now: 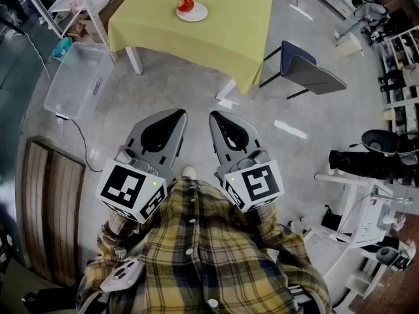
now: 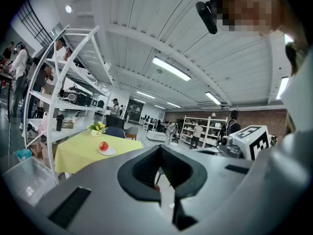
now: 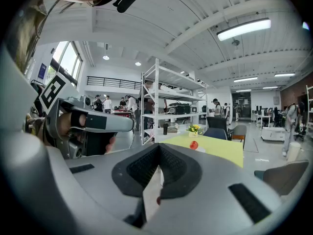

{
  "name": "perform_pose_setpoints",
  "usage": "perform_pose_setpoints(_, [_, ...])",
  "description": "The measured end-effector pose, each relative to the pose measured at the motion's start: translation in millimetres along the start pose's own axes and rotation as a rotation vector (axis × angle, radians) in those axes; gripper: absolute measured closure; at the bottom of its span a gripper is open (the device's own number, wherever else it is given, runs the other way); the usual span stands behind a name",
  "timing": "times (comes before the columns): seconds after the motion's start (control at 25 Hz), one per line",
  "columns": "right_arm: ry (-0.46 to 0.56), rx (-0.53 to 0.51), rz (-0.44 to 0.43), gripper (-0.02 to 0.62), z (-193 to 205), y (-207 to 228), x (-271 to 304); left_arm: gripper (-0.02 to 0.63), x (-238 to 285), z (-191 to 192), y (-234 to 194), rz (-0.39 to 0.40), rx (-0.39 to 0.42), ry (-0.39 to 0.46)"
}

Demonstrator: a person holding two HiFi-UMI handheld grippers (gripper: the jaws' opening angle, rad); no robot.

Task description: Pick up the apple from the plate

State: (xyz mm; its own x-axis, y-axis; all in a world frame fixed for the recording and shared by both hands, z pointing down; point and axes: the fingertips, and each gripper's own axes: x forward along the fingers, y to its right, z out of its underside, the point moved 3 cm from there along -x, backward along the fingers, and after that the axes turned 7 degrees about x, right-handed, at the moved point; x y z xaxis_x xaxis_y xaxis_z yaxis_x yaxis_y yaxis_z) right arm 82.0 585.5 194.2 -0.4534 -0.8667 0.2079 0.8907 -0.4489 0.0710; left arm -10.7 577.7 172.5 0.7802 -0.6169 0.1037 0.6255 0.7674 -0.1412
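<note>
A round, glossy red apple (image 1: 185,4) sits on a flat white plate (image 1: 199,16) on a smooth yellow-green tablecloth (image 1: 222,38), well apart from both grippers. It is too small to tell its stem direction or any long axis. The grey plastic left gripper (image 1: 175,115) and right gripper (image 1: 216,116), lined with ribbed black pads (image 2: 144,168), each have their jaws together on nothing.
</note>
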Motion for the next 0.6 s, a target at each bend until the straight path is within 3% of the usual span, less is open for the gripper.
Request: perform_pose_setpoints(0.6, [-0.020,0.018,-0.012,0.598,16.5,17.5,-24.1,0.600,17.1,10.2,23.3,-0.004,-0.024,-0.001])
